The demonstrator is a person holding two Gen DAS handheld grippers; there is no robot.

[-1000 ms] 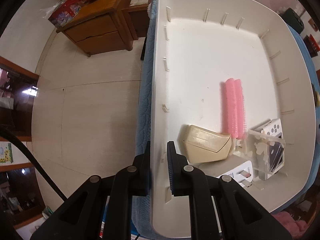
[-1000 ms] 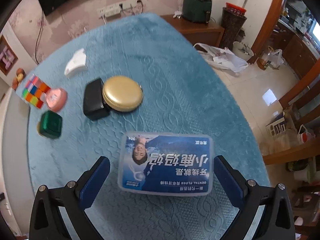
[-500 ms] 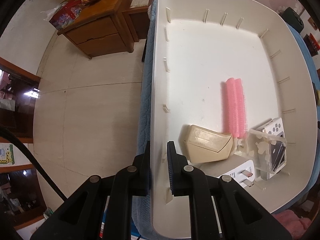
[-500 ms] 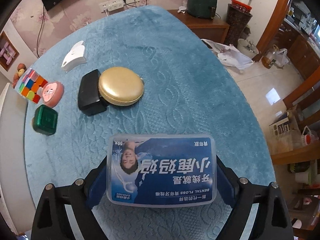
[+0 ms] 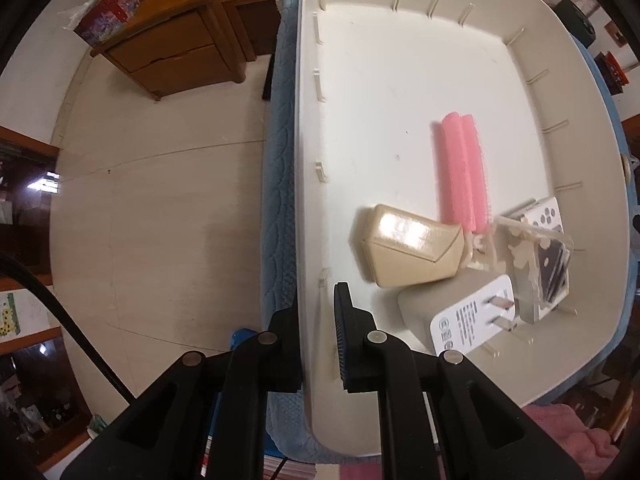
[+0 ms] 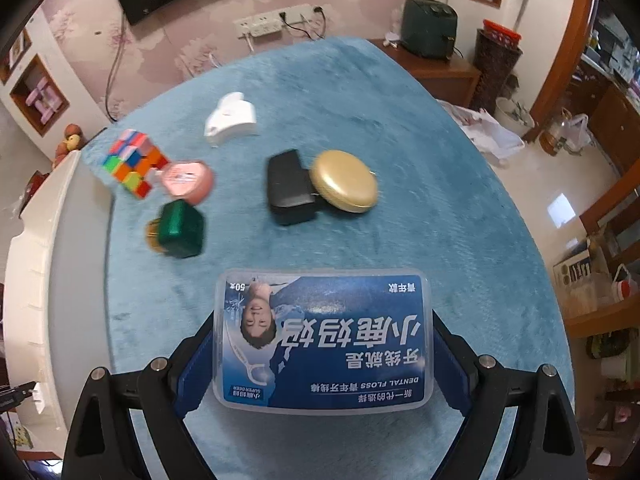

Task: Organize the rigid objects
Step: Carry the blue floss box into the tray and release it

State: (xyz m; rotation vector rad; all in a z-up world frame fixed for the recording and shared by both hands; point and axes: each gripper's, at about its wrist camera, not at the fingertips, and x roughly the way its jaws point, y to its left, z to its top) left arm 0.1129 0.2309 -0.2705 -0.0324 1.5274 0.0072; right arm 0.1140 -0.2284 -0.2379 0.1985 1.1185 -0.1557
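Blue fuzzy cloth [image 6: 420, 184] covers the table. On the cloth the right gripper [image 6: 323, 344] squeezes a dental floss box [image 6: 323, 342] from both sides. Its blue pads [image 6: 196, 364] press flat on the two short ends of the box, so the box sits right between the fingers.

Past the floss box lie a black case [image 6: 289, 188] touching a gold round tin [image 6: 344, 186], a green box [image 6: 178, 229], a pink tin [image 6: 186, 179], a color cube [image 6: 132, 162] and a white thing [image 6: 231, 118]. All are a bit blurry.

The left gripper [image 5: 316, 344] pinches the side wall of a big white tray [image 5: 308, 184], one finger inside and one outside. Inside the tray, near that gripper, sit a tan box [image 5: 408, 250], a white plug [image 5: 460, 316], a pink roller [image 5: 464, 174] and a clear case [image 5: 532, 264].
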